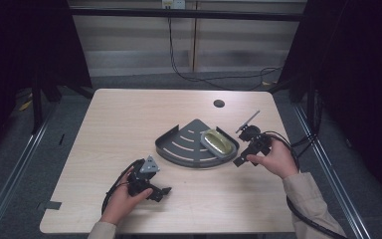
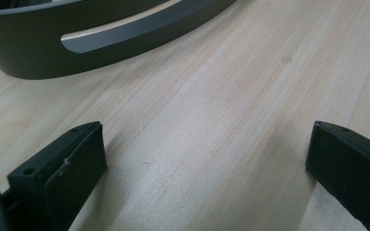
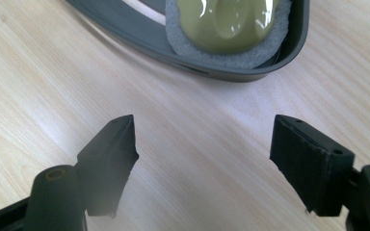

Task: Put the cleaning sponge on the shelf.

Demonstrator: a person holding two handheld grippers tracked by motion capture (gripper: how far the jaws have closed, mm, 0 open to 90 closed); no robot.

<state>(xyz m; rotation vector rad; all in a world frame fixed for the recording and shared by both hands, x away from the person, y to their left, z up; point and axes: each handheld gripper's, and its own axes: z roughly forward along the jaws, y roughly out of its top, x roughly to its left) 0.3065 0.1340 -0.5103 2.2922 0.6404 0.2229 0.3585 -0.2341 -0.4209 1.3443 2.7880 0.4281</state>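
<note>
Light wood table (image 1: 129,124) w/ cable hole (image 1: 219,103), dark curtained room, left gripper (image 1: 165,190) & right gripper (image 1: 239,162) both wide apart, nothing between

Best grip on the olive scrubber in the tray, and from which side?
Probably the domed olive handle of the scrubber, pinched across its narrow width from above. The grey pad sits low against the tray wall, which blocks side entry. The right gripper, open, is nearest.

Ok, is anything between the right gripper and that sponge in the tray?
Only the tray's own low rim. The right gripper is open over bare table just outside it, and the sponge lies right behind that wall, so it must go over the rim.
</note>
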